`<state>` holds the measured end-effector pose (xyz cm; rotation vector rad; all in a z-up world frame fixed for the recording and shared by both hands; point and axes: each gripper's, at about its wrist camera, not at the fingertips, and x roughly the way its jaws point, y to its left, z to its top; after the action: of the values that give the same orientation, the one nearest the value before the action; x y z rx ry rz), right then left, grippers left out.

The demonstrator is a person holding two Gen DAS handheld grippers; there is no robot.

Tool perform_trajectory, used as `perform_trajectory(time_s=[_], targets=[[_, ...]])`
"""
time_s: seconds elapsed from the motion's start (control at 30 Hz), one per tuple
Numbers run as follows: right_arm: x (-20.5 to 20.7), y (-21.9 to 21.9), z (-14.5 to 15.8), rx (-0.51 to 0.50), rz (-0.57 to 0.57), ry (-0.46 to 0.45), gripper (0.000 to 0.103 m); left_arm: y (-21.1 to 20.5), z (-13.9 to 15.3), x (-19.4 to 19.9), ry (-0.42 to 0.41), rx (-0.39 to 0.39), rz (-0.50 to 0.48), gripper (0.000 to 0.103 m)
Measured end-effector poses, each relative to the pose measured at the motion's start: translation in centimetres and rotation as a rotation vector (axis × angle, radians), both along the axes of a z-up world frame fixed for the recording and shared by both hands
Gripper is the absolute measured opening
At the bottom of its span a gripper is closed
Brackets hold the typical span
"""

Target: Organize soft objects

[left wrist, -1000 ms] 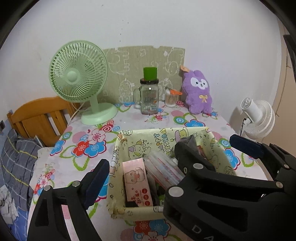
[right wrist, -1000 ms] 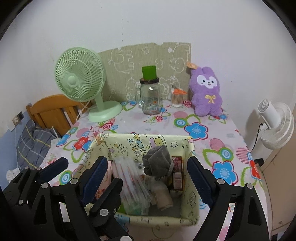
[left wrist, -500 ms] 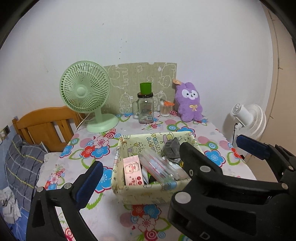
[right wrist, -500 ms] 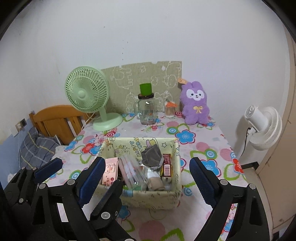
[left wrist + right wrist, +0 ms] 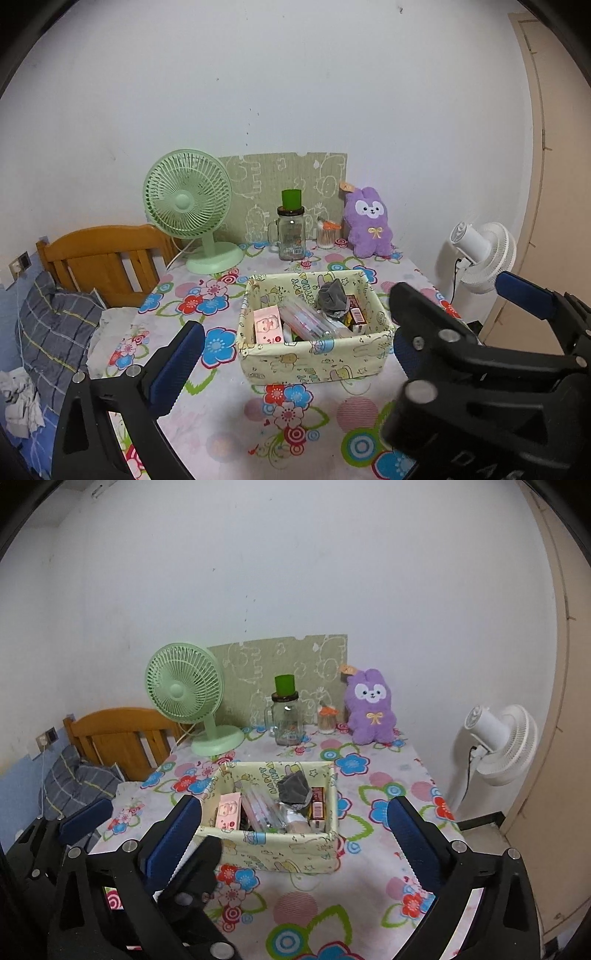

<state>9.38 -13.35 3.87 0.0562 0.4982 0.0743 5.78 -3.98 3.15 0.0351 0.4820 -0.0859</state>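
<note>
A pale yellow fabric basket [image 5: 314,356] [image 5: 273,849] stands mid-table on the flowered cloth. In it lie a crumpled grey soft piece [image 5: 332,299] [image 5: 293,788], a pink pack, a clear tube pack and small boxes. A purple plush bunny [image 5: 369,229] [image 5: 371,712] sits upright against the back wall. My left gripper [image 5: 295,332] is open wide, short of the basket and above the table. My right gripper [image 5: 293,805] hangs likewise; its jaws are opening and hold nothing. The two grippers overlap side by side, and the right one's black finger hides most of the left one's right finger.
A green desk fan [image 5: 188,206], a glass jar with a green cap [image 5: 291,236] and a small swab pot [image 5: 327,236] line the back. A white fan [image 5: 498,742] stands off the table's right edge. A wooden headboard [image 5: 107,258] and bedding are at the left.
Both grippers have drawn back and risen from the basket, which now looks smaller and farther off. Their jaws stand wider. The basket's contents have not shifted.
</note>
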Motion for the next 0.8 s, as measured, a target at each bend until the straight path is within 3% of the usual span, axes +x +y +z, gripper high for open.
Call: perform_trajectory(time_s=[0.8], targets=[[-7.1,-3.1,2.6,-0.044,-0.073,-0.062,0.103,1.9,2.2,-6.1,-0.08,-0.001,0.052,0.103]])
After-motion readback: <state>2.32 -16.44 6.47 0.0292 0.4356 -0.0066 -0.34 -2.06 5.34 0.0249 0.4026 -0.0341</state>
